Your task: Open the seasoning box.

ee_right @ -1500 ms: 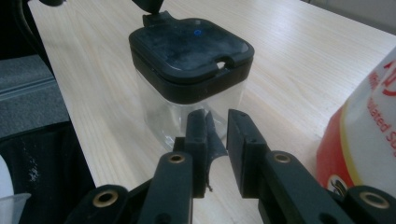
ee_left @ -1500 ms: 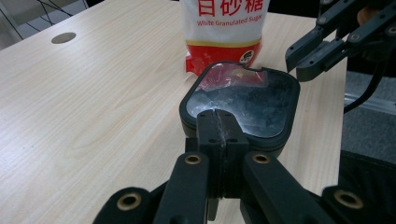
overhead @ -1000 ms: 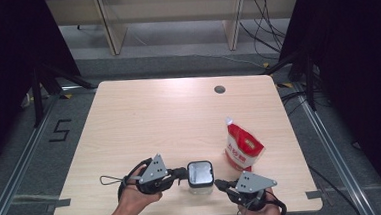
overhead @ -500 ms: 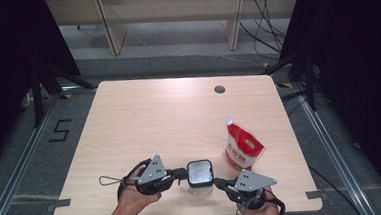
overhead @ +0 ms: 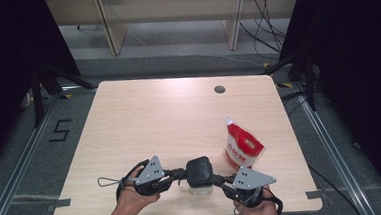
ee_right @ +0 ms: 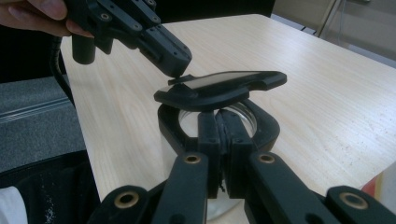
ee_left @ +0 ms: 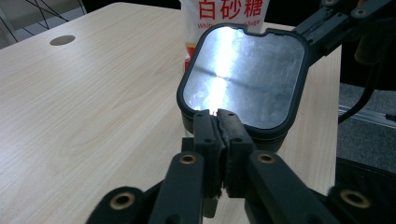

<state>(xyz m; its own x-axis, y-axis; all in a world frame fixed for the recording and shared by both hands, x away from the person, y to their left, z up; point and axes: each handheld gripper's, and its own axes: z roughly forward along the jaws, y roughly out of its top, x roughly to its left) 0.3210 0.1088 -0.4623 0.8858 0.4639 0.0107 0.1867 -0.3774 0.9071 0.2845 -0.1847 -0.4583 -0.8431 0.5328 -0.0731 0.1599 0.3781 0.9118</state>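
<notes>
Your jar [overhead: 201, 183] stands at the near edge of the tabletop [overhead: 169, 119], clear glass with a black rim and a square black lid [ee_left: 243, 77], shiny metal on top, lifted off it. Your left claw [ee_left: 218, 122] pinches the lid's edge, its jaws having just eased open a little. Your right claw [ee_right: 219, 122] is pressed together on the jar's rim [ee_right: 265, 126].

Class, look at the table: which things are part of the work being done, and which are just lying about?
In the job:
- black lid, lifted and tilted above the jar
- glass jar with a black rim

Lying about:
- red and white sugar bag, untouched beside the jar
- round hole in the table top
</notes>
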